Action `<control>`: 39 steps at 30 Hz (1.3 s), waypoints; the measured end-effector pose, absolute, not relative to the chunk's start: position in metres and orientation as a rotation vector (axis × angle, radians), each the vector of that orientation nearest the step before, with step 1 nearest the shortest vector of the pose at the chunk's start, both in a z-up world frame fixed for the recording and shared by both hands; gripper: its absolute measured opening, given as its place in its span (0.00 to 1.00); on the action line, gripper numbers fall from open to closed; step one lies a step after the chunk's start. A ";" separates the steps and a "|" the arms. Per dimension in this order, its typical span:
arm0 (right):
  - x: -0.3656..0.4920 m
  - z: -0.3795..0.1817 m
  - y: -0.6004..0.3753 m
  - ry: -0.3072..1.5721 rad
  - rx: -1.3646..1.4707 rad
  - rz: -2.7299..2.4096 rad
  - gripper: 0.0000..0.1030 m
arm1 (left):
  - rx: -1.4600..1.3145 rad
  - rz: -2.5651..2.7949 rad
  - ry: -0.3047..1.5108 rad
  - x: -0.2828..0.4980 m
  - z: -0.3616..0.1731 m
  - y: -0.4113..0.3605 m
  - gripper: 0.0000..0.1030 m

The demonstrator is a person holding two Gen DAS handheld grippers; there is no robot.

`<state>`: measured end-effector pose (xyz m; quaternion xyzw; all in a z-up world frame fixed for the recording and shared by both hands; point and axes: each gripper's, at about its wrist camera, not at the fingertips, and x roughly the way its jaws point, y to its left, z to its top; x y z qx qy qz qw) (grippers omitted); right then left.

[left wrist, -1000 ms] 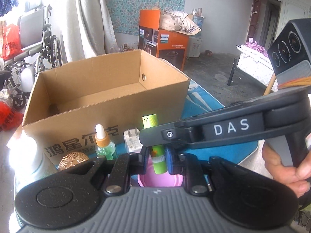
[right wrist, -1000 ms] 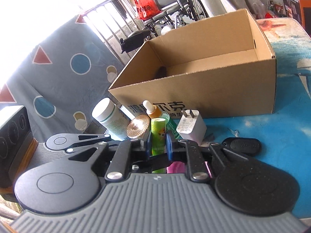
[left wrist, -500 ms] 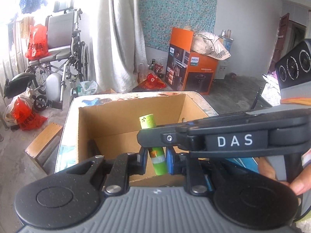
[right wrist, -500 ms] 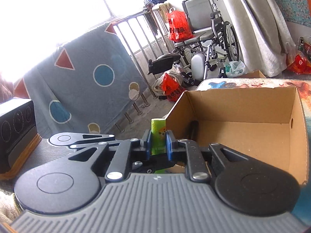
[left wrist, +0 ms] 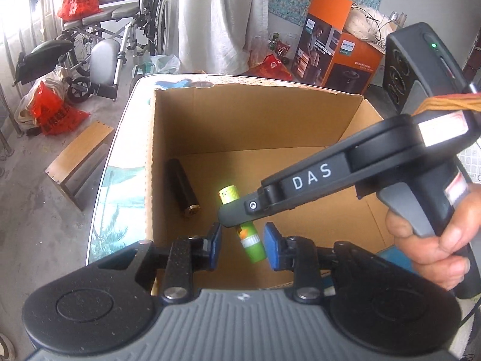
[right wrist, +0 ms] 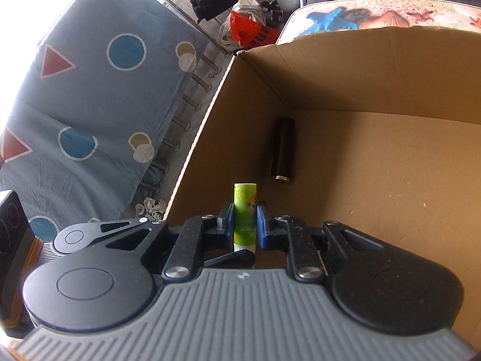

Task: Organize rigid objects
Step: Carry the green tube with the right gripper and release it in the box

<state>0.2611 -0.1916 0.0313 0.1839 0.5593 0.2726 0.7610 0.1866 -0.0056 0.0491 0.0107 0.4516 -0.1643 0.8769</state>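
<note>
A green tube [left wrist: 253, 245] hangs tilted over the inside of the open cardboard box [left wrist: 255, 120]. My right gripper [left wrist: 237, 215] comes in from the right and is shut on the tube's middle. In its own view the right gripper [right wrist: 245, 222] clamps the green tube [right wrist: 245, 204] upright between blue pads. My left gripper [left wrist: 243, 246] has its jaws opening. The tube's lower end still sits between them, but the pads stand off it. A black cylinder [left wrist: 183, 189] lies on the box floor by the left wall, black cylinder [right wrist: 284, 150] beyond the tube.
The box [right wrist: 360, 75] stands on a table with a seaside print [left wrist: 120, 198]. A hand [left wrist: 421, 240] holds the right gripper's handle. On the floor are a wheelchair [left wrist: 120, 30], a wooden stool [left wrist: 78, 156] and an orange carton [left wrist: 339, 51]. A patterned blue cloth [right wrist: 90, 90] hangs left.
Both grippers carried the green tube from in front of the box to above its inside. The left jaws, shut on the tube before, have parted from it.
</note>
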 end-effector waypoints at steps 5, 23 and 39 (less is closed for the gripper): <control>0.281 0.001 -0.183 1.334 0.385 0.574 0.14 | 0.015 -0.325 0.943 0.190 0.050 0.000 0.36; 0.261 0.034 -0.200 1.232 0.519 0.538 0.28 | -0.046 -0.392 0.807 0.142 0.083 0.003 0.44; 0.010 0.077 -0.315 0.830 0.478 0.345 0.30 | 0.110 -0.676 0.877 0.046 0.019 -0.047 0.81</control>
